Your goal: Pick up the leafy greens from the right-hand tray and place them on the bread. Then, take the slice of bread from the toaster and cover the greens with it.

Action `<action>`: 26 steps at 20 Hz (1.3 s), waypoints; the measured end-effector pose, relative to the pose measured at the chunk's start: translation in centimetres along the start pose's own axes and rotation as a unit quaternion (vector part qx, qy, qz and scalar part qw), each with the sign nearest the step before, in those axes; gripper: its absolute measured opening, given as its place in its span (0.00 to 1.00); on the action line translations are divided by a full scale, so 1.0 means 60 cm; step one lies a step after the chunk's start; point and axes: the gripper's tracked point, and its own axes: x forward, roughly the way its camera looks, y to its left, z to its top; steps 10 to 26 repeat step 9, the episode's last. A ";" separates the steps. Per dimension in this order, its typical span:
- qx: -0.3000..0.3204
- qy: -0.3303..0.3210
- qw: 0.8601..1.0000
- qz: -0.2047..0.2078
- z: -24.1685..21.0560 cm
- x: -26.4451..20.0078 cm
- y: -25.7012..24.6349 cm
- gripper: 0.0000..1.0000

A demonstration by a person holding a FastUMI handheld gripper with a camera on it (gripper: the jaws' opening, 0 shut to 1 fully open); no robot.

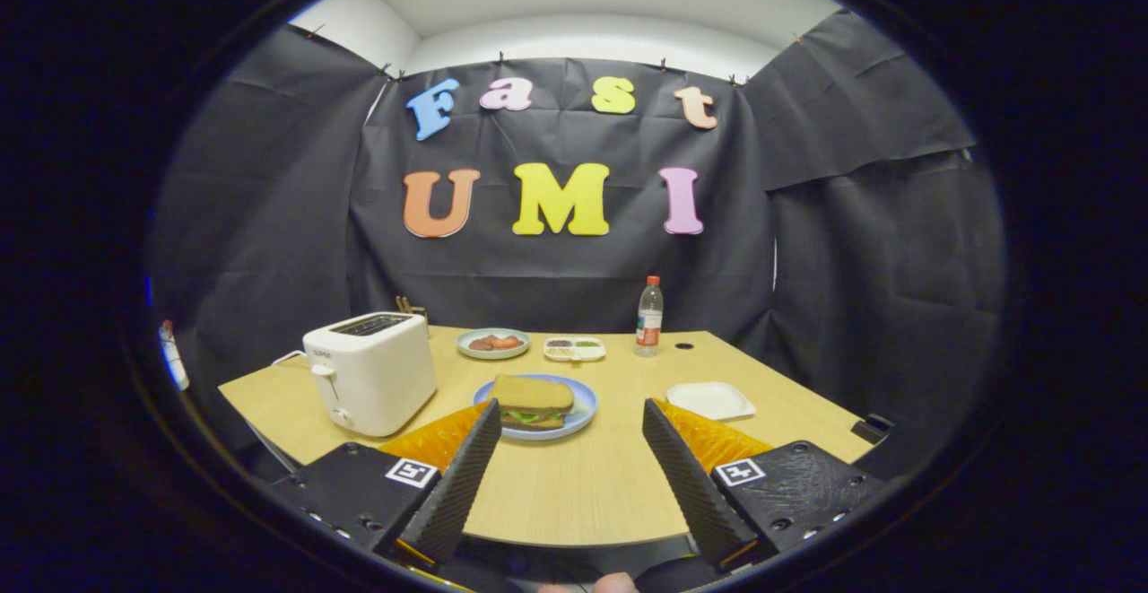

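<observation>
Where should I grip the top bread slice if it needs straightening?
Take the top bread slice by its two side edges, coming from above and in front. It lies flat over the greens on the blue plate, just ahead of the open fingers, so its thin sides probably suit them.

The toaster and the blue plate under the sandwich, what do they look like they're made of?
Toaster: probably glossy white plastic, judging by its smooth rounded shell. Blue plate: smooth, lightly shiny, ceramic or plastic, can't tell which. The gripper is open, short of the plate.
</observation>
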 end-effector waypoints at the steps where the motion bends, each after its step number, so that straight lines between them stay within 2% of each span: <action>1: 0.002 -0.002 1.000 -0.001 0.001 -0.002 -0.001 0.96; 4: 0.014 -0.009 1.000 0.010 0.010 -0.007 0.008 0.96; 26: 0.012 -0.005 1.000 0.007 0.008 -0.007 0.006 0.96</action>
